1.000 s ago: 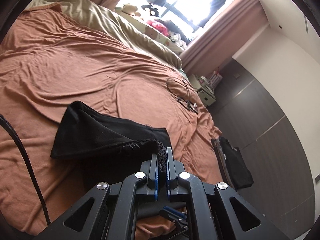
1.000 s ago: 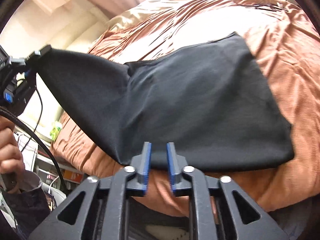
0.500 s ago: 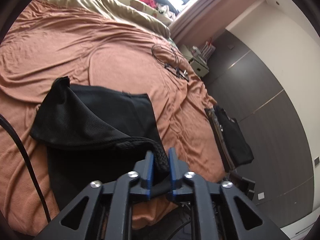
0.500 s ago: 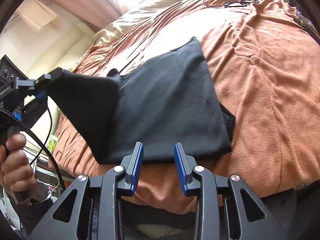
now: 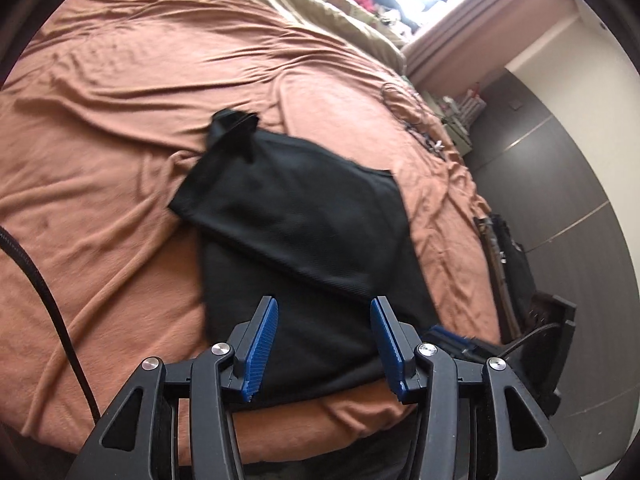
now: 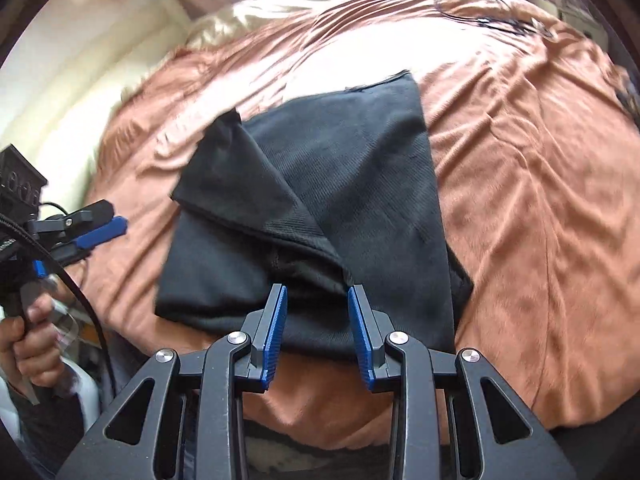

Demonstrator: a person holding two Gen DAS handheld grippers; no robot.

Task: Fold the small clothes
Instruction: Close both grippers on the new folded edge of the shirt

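A small black garment (image 5: 304,220) lies on the rust-brown bed sheet (image 5: 120,120), with one side flap folded diagonally over its body. It also shows in the right wrist view (image 6: 360,184), flap at the left. My left gripper (image 5: 322,312) is open and empty, just above the garment's near edge. It shows at the left of the right wrist view (image 6: 100,224), held by a hand. My right gripper (image 6: 316,300) is open and empty over the garment's near edge.
A black cable (image 5: 416,120) lies on the far part of the bed. Beige bedding (image 5: 320,4) and a bright window are at the back. A dark bag (image 5: 516,264) stands on the floor by grey wardrobe doors. The bed's near edge is below both grippers.
My left gripper opened and let go of the garment's corner; the flap dropped onto the garment. My right gripper opened wider. Both views shifted over the garment.
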